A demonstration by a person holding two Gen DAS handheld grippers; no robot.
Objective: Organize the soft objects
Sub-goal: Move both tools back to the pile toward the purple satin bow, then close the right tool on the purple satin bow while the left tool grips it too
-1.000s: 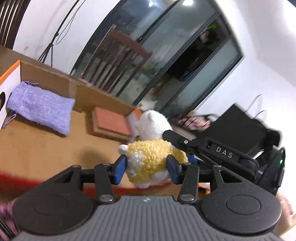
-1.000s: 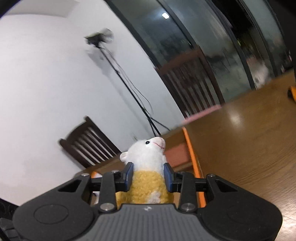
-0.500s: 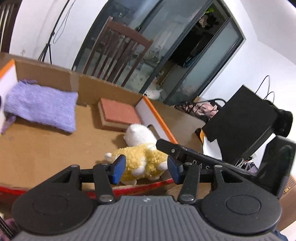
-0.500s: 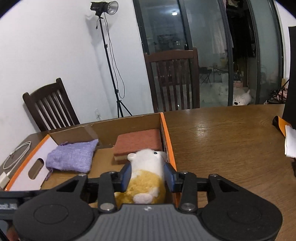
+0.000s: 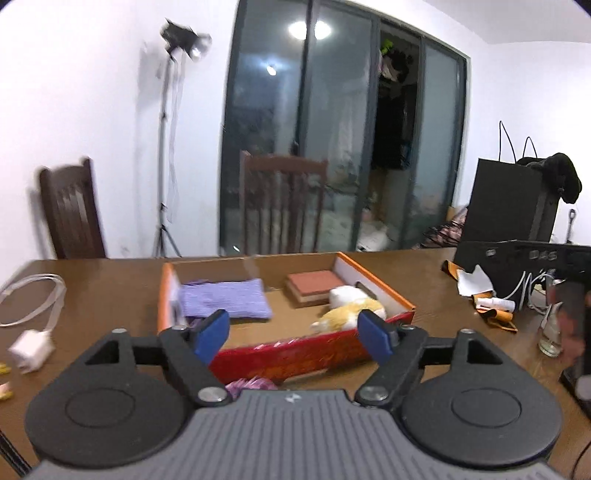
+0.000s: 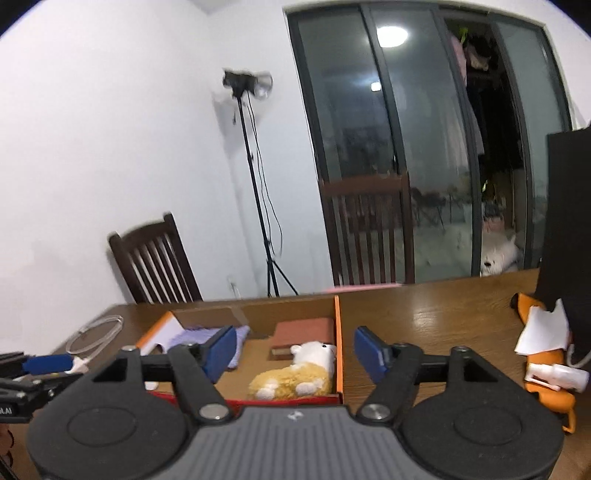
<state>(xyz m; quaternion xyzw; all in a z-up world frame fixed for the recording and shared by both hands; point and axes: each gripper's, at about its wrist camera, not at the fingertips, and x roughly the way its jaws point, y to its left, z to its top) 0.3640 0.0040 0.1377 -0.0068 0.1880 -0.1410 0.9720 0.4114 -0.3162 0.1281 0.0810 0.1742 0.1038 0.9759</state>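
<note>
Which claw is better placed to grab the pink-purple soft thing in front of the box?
Left, likely. The pink-purple soft thing lies just beyond the left claw, before the cardboard box. Its jaws are opening, nothing between them. The right claw sits near the plush sheep; its view doesn't show the item.

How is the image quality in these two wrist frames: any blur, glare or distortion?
Left wrist view: motion blur smears the chair and lamp stand; ceiling light glare on the glass door. Right wrist view: sharper, plush toy readable; fisheye bends the door frame.
</note>
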